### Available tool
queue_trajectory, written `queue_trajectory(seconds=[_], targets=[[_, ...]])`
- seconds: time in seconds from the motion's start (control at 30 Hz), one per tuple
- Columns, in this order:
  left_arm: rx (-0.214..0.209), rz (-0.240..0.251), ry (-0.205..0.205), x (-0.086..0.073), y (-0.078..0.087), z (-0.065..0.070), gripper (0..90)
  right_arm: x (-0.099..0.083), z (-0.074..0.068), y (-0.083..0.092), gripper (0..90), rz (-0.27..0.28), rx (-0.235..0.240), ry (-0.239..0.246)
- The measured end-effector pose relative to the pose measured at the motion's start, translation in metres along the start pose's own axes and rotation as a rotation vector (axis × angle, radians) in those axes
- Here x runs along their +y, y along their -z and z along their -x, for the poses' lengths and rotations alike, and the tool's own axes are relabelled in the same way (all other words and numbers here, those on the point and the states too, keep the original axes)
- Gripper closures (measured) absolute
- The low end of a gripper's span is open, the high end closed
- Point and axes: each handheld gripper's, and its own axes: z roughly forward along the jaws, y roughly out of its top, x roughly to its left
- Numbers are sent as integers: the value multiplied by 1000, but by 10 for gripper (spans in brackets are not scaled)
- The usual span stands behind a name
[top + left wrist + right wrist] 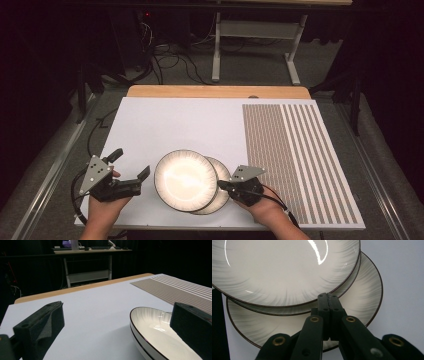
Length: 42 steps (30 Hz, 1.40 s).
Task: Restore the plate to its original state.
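High view: two stacked plates, the upper plate (185, 180) offset left over the lower plate (220, 197), sit near the bench's (165, 120) front edge. The left gripper (131, 171) stands wide, left of them.

Left gripper view: nothing between its jaws; closing now would likely miss the rim.

Right gripper view: the right gripper (328, 298), jaws pressed together and holding nothing, rests over the lower plate; a push could slide the stack.
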Motion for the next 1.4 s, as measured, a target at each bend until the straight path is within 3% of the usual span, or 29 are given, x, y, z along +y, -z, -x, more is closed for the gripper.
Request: queue_trajectory(seconds=[1.4], targets=[[0,5,2,1,2,-1,1,-1,1,0,900,-2,7,-5]])
